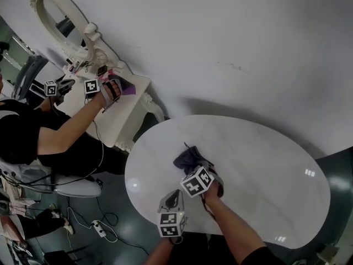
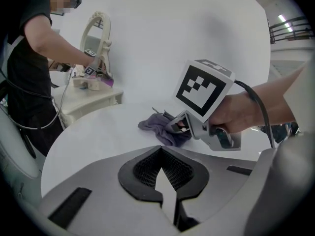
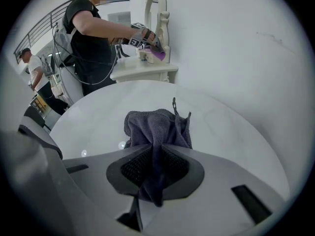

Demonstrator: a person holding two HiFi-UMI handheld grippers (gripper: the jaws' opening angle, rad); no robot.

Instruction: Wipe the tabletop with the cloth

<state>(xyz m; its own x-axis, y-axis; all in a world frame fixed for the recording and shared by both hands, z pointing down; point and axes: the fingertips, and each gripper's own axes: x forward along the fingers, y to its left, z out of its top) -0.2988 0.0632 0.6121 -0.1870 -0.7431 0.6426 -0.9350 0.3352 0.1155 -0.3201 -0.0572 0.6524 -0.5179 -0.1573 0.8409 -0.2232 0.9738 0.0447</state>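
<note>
The right tongs point(image 3: 156, 154) are clamped on a pinched-up fold of the dark grey cloth point(image 3: 157, 124). A tail of it hangs back through the jaws, and the rest bunches in front on the white round surface point(image 1: 265, 164), left of its middle and toward the near edge. The left tongs point(image 2: 161, 154) are pressed together on nothing, held just near of the right ones over the near rim.

The cloth looks like light, soft, ribbed microfibre. It should crumple rather than hold a shape and drag easily over the glossy top, so one bunched ridge will likely wipe only a narrow strip. A grip low on a thick fold, as here, seems sound. A thin corner would probably slip out.

The tongs hide how much cloth lies flat under them, and I cannot tell whether it presses on the surface. No dirt or streaks can be made out, only lamp glints. At the far left, another person point(image 3: 93, 33) works at a vanity point(image 1: 118, 112). The small things there are too small to name.
</note>
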